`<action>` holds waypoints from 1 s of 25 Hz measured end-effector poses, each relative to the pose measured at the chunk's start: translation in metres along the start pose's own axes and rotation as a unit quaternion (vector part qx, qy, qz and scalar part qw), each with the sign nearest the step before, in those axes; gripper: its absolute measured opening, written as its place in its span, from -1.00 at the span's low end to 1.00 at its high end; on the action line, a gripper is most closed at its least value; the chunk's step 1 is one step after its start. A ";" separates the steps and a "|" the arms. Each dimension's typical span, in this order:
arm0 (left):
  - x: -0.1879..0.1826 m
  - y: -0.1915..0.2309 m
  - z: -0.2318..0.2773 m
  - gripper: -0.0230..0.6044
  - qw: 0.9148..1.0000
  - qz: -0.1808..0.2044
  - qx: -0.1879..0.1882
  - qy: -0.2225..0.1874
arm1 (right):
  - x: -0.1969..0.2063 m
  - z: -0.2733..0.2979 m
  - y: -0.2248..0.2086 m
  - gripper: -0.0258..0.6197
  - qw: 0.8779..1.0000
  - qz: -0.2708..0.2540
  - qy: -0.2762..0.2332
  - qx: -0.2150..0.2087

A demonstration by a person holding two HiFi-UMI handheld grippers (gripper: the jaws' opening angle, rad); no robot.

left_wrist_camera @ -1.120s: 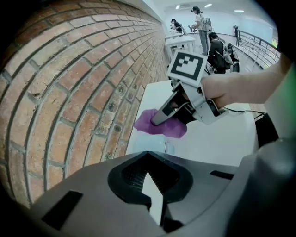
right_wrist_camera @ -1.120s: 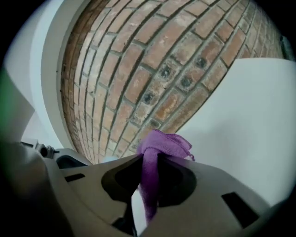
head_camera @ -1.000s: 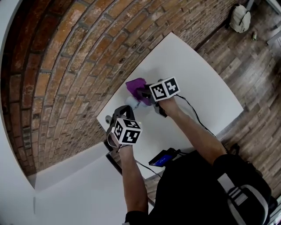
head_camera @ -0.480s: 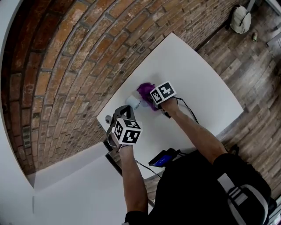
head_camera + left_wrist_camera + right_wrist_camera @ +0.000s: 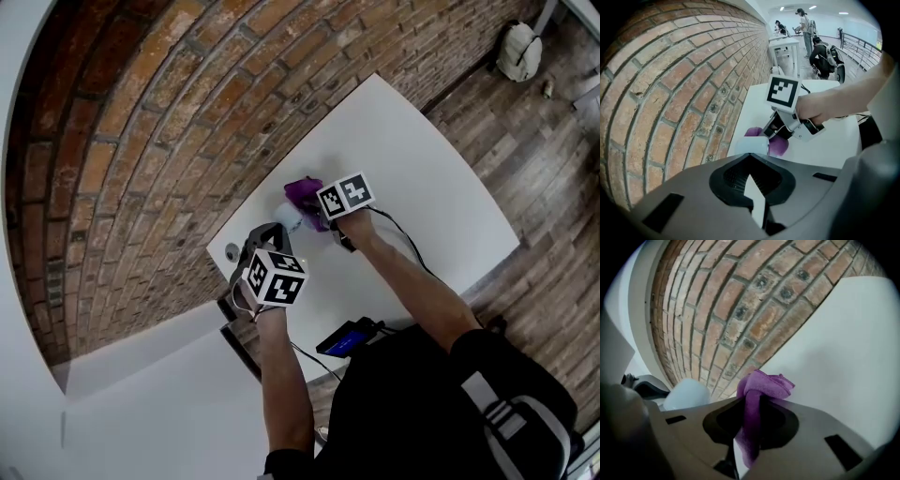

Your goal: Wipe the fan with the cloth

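- A curved red-brick wall [image 5: 169, 112] runs along the far edge of a white table [image 5: 422, 178].
- Wood-plank floor [image 5: 553, 159], with a pale bag [image 5: 517, 52] lying on it.
- Farther back, ceiling lights [image 5: 813, 7], more white tables [image 5: 785, 44] and people [image 5: 820, 47].

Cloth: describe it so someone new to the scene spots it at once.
A white table stands against a brick wall. Near its wall-side edge, the right gripper is shut on the cloth, beside a small pale fan. It is the only purple thing there, bunched and soft between grey jaws.
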State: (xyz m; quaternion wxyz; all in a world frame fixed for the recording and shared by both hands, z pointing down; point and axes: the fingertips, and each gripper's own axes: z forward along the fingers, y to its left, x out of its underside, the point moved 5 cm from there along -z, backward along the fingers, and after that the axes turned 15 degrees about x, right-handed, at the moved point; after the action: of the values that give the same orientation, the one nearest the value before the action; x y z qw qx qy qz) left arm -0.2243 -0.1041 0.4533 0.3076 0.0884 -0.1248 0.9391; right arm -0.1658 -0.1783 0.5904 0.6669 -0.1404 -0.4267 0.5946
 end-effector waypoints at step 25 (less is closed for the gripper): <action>0.001 0.002 0.002 -0.95 1.000 -0.010 -0.006 -0.016 | 0.037 -0.004 -0.021 -0.70 0.986 -0.110 0.056 0.108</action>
State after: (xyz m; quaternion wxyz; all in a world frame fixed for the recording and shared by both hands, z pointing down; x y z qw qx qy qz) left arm -0.2258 -0.1057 0.4545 0.3154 0.1027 -0.1340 0.9338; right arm -0.1512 -0.1484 0.6173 0.7620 -0.0527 -0.3347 0.5518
